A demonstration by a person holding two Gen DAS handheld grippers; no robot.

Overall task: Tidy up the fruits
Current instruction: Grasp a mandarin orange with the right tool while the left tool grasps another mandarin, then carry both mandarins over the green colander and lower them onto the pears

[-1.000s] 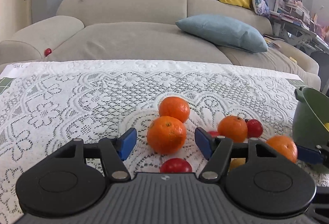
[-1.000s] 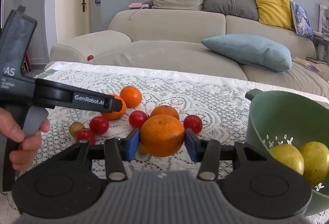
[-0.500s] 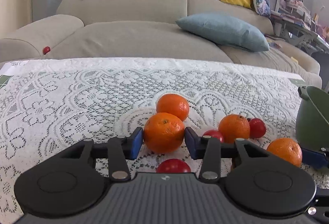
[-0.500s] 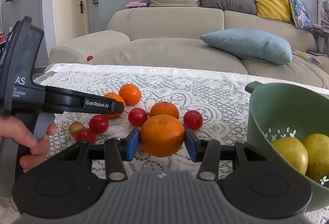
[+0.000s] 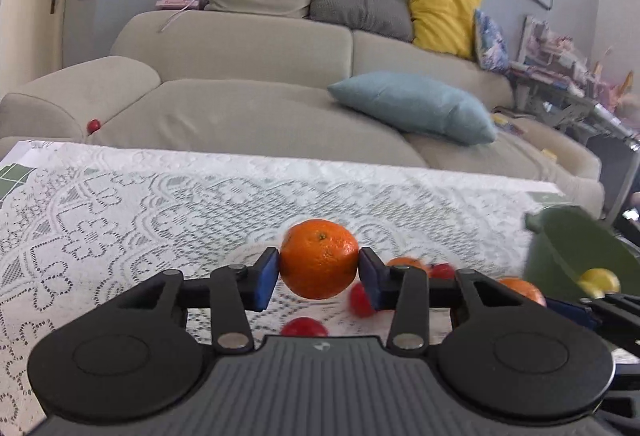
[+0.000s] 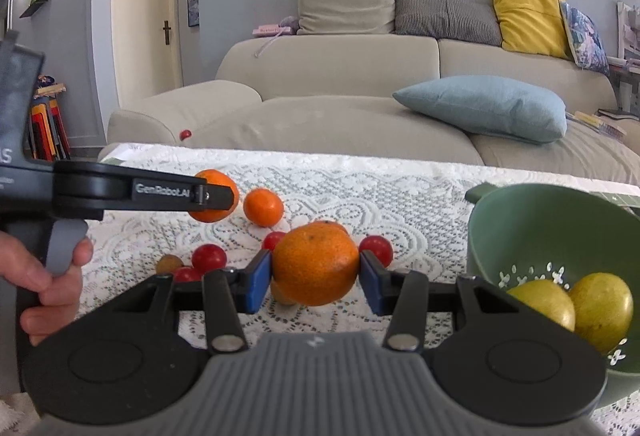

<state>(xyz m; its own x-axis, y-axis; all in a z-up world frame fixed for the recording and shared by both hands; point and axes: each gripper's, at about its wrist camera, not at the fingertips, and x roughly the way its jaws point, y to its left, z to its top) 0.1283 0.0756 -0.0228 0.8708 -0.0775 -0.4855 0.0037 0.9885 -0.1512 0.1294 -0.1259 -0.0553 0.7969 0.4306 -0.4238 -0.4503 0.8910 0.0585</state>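
Note:
My left gripper point(image 5: 319, 273) is shut on an orange point(image 5: 319, 259), its blue pads pressing both sides, and holds it above the lace tablecloth point(image 5: 120, 220). My right gripper point(image 6: 316, 279) is shut on a second orange point(image 6: 316, 264), low over the cloth and left of the green colander point(image 6: 552, 236). Two yellow fruits point(image 6: 540, 302) lie in the colander. On the cloth lie a loose orange point(image 6: 263, 207), several red tomatoes point(image 6: 209, 257) and a small brown fruit point(image 6: 169, 263). In the right wrist view the left gripper point(image 6: 218, 196) reaches in from the left with its orange point(image 6: 224, 182).
A person's hand point(image 6: 48, 276) squeezes the left gripper's trigger. Behind the table stands a beige sofa point(image 5: 248, 48) with a blue cushion point(image 5: 412, 106). A small red ball point(image 5: 94, 125) rests on the sofa seat. The colander point(image 5: 576, 248) stands at the table's right end.
The left gripper closed on the orange and lifted it off the cloth. The right gripper kept its orange and hardly moved.

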